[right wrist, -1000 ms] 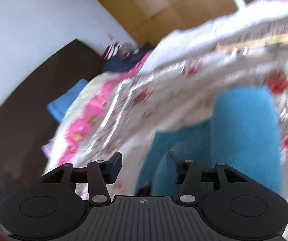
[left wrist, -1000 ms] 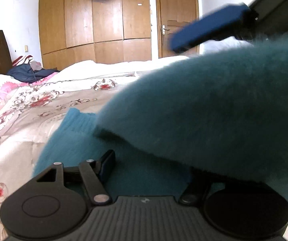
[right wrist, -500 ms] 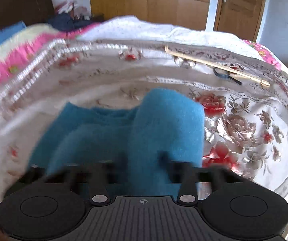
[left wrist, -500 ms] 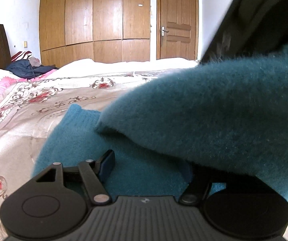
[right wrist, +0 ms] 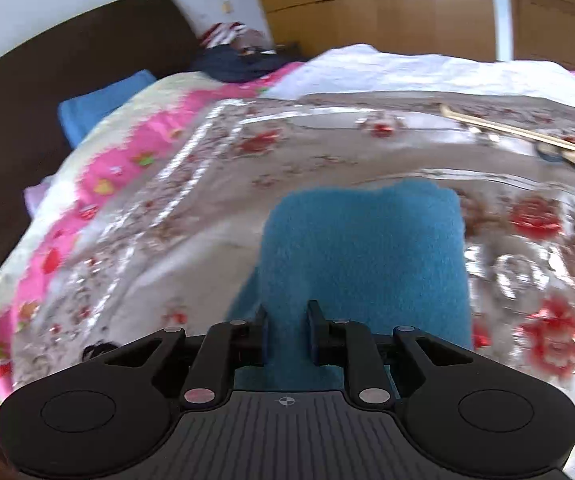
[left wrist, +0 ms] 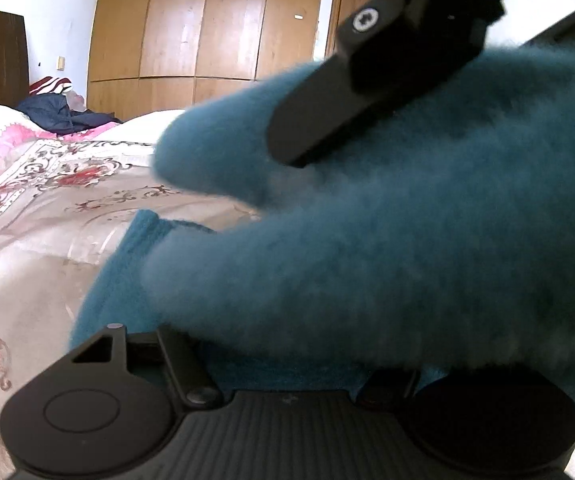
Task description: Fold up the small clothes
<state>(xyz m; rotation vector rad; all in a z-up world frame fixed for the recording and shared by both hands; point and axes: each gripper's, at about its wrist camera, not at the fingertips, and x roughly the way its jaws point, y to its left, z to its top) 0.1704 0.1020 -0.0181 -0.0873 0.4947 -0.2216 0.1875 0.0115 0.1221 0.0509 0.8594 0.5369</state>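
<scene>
Right wrist view: the right tool (right wrist: 287, 330) is closed to a narrow gap on a raised fold of the teal fuzzy sweater (right wrist: 363, 256), both fingers (right wrist: 314, 330) pressing the fabric between them. The garment lies on the floral bedspread (right wrist: 207, 208) of the bed, its far edge doubled over into a thick block. A wooden stick (right wrist: 519, 132) rests on the bedspread well beyond the sweater, to the right. A blue pillow (right wrist: 99, 104) leans against the dark headboard (right wrist: 47, 92).

Left wrist view: the left tool (left wrist: 287, 356) sits low against the same sweater (left wrist: 387, 264), whose upper layer drapes over its right finger. The left finger (left wrist: 175, 354) is only partly seen; whether this tool is gripping cannot be told, since fabric hides the fingertips. The right tool's black body (left wrist: 375, 76) presses into the lifted fold from above. A wooden wardrobe (left wrist: 207, 20) stands behind the bed.
</scene>
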